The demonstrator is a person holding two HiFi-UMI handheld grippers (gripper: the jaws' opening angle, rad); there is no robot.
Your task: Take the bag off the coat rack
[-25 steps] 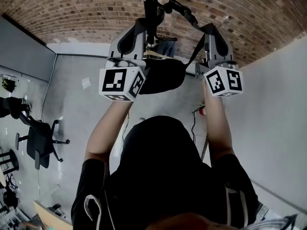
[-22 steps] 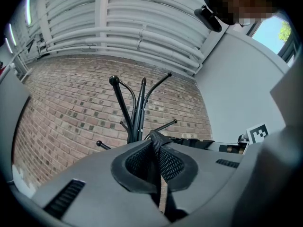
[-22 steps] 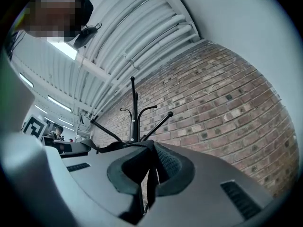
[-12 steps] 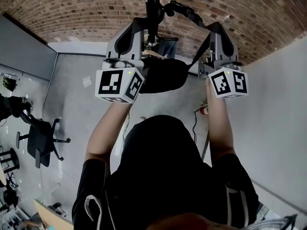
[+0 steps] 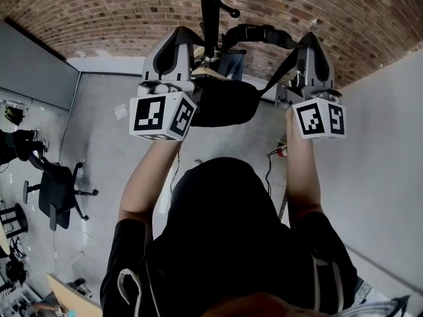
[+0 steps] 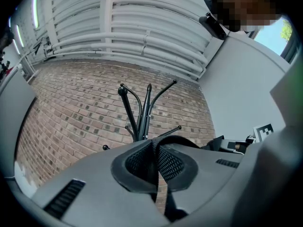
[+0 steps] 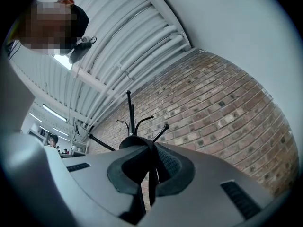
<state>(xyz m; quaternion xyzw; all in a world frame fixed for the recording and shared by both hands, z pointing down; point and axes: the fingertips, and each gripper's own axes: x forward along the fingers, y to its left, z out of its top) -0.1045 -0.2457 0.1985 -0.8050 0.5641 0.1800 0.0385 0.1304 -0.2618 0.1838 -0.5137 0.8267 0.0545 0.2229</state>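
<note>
A black bag (image 5: pixel 225 103) hangs between my two grippers in the head view, in front of the black coat rack (image 5: pixel 210 18). Its black webbing strap (image 5: pixel 259 33) arcs from the rack's pole across to the right gripper (image 5: pixel 309 41), below a ball-tipped hook (image 5: pixel 232 12) and apart from it. The left gripper (image 5: pixel 188 39) is raised beside the pole. In the left gripper view the left gripper (image 6: pixel 156 157) is shut on the strap (image 6: pixel 155 174), with the rack (image 6: pixel 142 112) behind. The right gripper (image 7: pixel 150 162) is likewise shut on the strap (image 7: pixel 149 183), the rack's hooks (image 7: pixel 131 117) just beyond.
A brick wall (image 5: pixel 344 18) stands behind the rack, and a pale wall (image 5: pixel 383 164) runs along the right. On the floor are an office chair (image 5: pixel 53 193) at the left and a red object with a cable (image 5: pixel 281 152) below the bag. A desk corner (image 5: pixel 66 296) shows bottom left.
The strap has come off the rack's hook and now arcs free below it. Both grippers have shifted a little, the right one to the right.
</note>
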